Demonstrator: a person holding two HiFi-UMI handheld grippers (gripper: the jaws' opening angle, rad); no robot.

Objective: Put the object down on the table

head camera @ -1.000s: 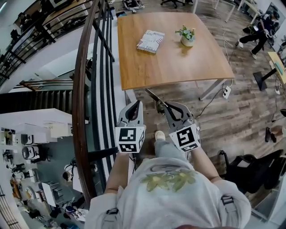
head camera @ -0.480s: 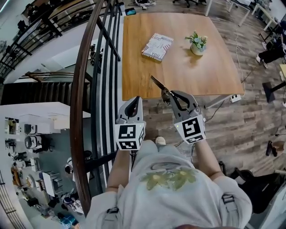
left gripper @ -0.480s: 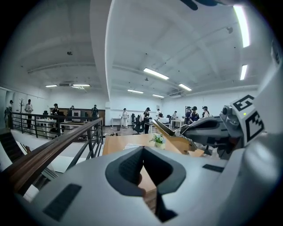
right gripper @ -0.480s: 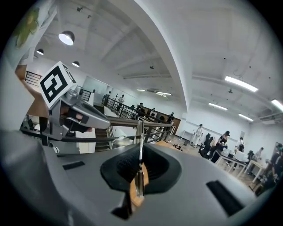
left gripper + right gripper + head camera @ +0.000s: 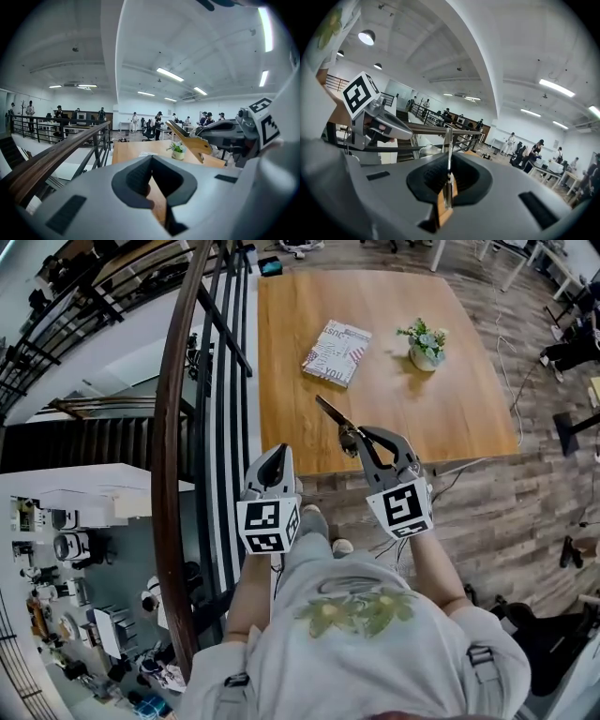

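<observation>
My right gripper (image 5: 354,439) is shut on a flat tool with a wooden handle and a thin metal blade (image 5: 329,412). The blade points up and to the left, over the near edge of the wooden table (image 5: 450,399). In the right gripper view the tool (image 5: 448,154) stands edge-on between the pads. From the left gripper view, the same tool (image 5: 190,140) hangs in the air, above the table (image 5: 133,150). The left gripper (image 5: 275,459) is shut with nothing in it, just short of the table's near left corner.
On the table lie a book (image 5: 337,339) and a small potted plant (image 5: 425,343). A dark stair railing (image 5: 173,427) runs along the left, with a drop to a lower floor beyond it. A cable and power strip lie on the floor at the right.
The person has stepped toward the table. Both grippers have come nearer to its near edge, and the tool's blade now hangs over the tabletop. The grip on the tool is unchanged.
</observation>
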